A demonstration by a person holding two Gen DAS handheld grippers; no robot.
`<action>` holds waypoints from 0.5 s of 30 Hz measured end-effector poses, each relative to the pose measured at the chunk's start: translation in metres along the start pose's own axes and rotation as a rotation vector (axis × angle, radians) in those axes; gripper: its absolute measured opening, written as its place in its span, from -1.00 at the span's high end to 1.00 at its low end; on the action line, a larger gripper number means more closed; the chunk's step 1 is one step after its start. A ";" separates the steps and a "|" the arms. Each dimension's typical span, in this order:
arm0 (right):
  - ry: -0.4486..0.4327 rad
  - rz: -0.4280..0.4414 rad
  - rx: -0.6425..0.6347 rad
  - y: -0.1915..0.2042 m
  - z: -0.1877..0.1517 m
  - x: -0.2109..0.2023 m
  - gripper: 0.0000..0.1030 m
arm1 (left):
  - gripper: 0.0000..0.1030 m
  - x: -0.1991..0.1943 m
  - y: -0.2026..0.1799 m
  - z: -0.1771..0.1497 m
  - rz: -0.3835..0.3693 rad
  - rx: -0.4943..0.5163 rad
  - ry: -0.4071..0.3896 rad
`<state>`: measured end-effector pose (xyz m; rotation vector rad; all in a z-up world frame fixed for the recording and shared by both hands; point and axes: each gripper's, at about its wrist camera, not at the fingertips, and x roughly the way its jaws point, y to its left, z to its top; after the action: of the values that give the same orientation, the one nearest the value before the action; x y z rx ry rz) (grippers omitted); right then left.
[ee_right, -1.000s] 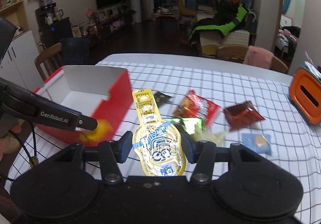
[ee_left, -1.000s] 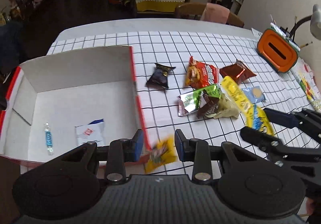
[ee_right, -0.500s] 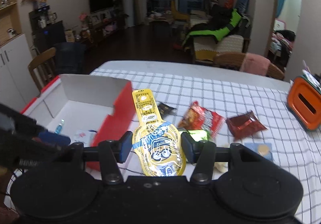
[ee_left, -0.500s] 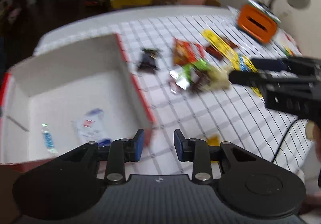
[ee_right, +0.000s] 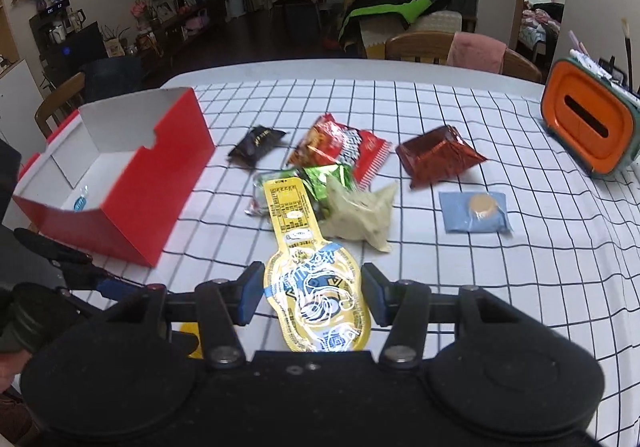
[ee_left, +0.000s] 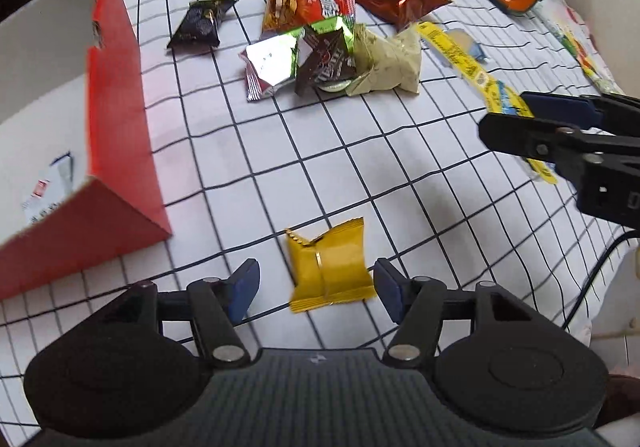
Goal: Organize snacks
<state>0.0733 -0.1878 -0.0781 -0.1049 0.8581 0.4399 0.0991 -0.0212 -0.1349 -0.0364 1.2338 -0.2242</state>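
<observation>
A small yellow snack packet (ee_left: pixel 328 267) lies flat on the checked tablecloth (ee_left: pixel 400 187), just right of the red box (ee_left: pixel 116 107). My left gripper (ee_left: pixel 316 279) points down over it. Its jaws are opening, and the packet lies between the pads without touching either. My right gripper (ee_right: pixel 311 283) is shut on a long yellow packet (ee_right: pixel 288 207) with blue and white print, held above the cloth. In the left wrist view the right gripper (ee_left: pixel 510 115) hangs at the right edge. The red box (ee_right: pixel 168 167) holds a white and blue sachet (ee_left: pixel 48 187) and a small blue candy (ee_right: pixel 81 203).
Several snacks lie mid-table: a black packet (ee_left: pixel 200 23), a red chips bag (ee_left: pixel 308 3), a dark red foil packet (ee_left: pixel 400 1), a green foil packet (ee_left: pixel 276 59), a beige packet (ee_left: pixel 388 63) and a blue biscuit packet (ee_right: pixel 476 211). An orange tissue box (ee_right: pixel 588 127) stands far right.
The small yellow packet left my left gripper and landed on the cloth outside the box. The left gripper swung right, sank over it and widened its jaws. The right gripper kept its hold.
</observation>
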 end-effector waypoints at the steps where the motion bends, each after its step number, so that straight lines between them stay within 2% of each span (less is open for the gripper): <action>1: 0.004 0.005 -0.001 -0.004 -0.001 0.001 0.01 | -0.21 0.005 -0.003 0.000 0.006 -0.009 0.005; 11: 0.018 0.051 -0.032 -0.026 -0.002 0.007 0.01 | -0.16 0.029 -0.011 0.002 0.089 -0.061 0.006; 12: 0.018 0.053 -0.033 -0.027 -0.002 0.008 0.01 | -0.13 0.030 -0.012 0.002 0.095 -0.054 0.005; 15: 0.018 0.058 -0.036 -0.028 0.000 0.009 0.01 | 0.20 0.029 -0.016 0.001 0.116 -0.031 -0.004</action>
<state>0.0904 -0.2100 -0.0876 -0.1175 0.8724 0.5099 0.1069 -0.0420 -0.1588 0.0074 1.2315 -0.1042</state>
